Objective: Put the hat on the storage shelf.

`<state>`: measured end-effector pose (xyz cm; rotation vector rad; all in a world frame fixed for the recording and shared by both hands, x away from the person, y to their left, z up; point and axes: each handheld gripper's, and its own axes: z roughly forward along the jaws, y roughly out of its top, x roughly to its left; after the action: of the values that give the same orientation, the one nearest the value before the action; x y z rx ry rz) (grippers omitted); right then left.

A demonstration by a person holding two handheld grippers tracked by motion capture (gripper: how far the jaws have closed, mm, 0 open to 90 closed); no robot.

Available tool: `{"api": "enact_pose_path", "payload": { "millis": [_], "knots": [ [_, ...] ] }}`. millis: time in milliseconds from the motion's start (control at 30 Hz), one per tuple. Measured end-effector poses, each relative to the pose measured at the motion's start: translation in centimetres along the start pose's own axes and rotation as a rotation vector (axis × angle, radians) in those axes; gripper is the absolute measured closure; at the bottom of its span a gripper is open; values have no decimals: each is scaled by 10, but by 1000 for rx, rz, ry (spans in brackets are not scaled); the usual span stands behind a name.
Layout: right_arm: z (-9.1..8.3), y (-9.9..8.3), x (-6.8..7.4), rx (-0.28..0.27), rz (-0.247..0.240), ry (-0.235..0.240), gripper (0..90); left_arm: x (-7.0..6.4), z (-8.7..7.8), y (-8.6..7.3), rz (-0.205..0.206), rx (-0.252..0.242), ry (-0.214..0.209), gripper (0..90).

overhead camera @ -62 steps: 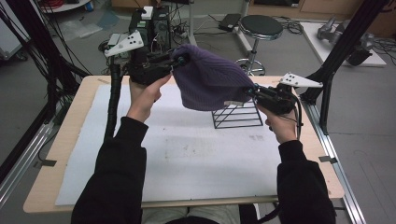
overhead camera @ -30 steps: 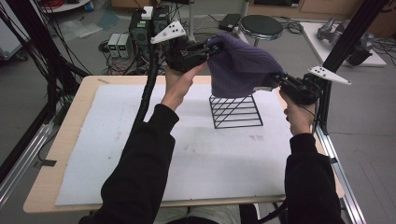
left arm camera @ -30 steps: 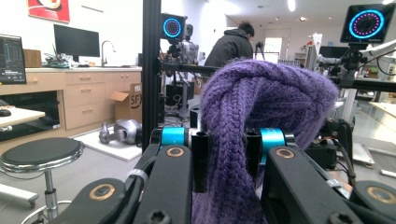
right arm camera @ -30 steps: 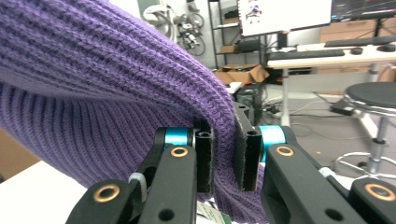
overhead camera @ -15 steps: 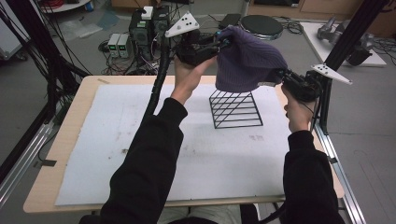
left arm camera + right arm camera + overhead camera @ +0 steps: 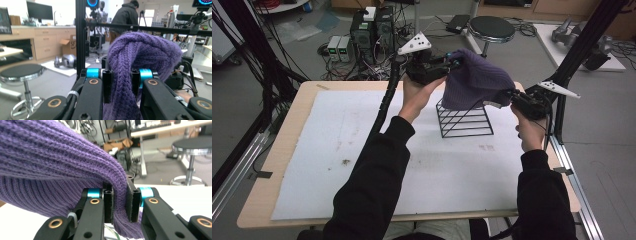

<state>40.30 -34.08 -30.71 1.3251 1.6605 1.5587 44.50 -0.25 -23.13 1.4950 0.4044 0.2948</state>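
A purple knit hat (image 6: 474, 82) hangs stretched between my two grippers, above a black wire basket (image 6: 464, 120) on the white mat. My left gripper (image 6: 454, 61) is shut on the hat's far left edge, held high over the table's back. In the left gripper view the knit (image 6: 122, 82) is pinched between the jaws of the left gripper (image 6: 121, 85). My right gripper (image 6: 507, 95) is shut on the hat's right edge, just right of the basket. The right gripper view shows the hat (image 6: 50, 162) clamped in the right gripper (image 6: 120, 205).
The white mat (image 6: 362, 150) covers most of the wooden table (image 6: 287, 150). Black frame posts (image 6: 577, 50) stand at the table's right and left. A round stool (image 6: 492, 27) and computer boxes (image 6: 372, 30) sit on the floor behind.
Both grippers rose with the hat from low over the basket, moved back and right, and have now come down a little so the hat's lower edge meets the basket top.
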Motion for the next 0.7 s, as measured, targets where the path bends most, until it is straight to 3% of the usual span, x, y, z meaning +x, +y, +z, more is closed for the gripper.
{"api": "enact_pose_path", "payload": {
  "millis": [233,433,633,700],
  "knots": [
    [10,-22,-8,72,30,-39,798,3,9,-24,-47,43,16,798],
    [18,-40,-14,93,72,-78,796,1,14,-42,-69,70,24,797],
    [26,-56,-20,105,125,-81,783,1,14,-61,-116,89,54,796],
    [30,-62,-23,132,127,-91,775,0,14,-65,-124,95,59,796]
  ]
}}
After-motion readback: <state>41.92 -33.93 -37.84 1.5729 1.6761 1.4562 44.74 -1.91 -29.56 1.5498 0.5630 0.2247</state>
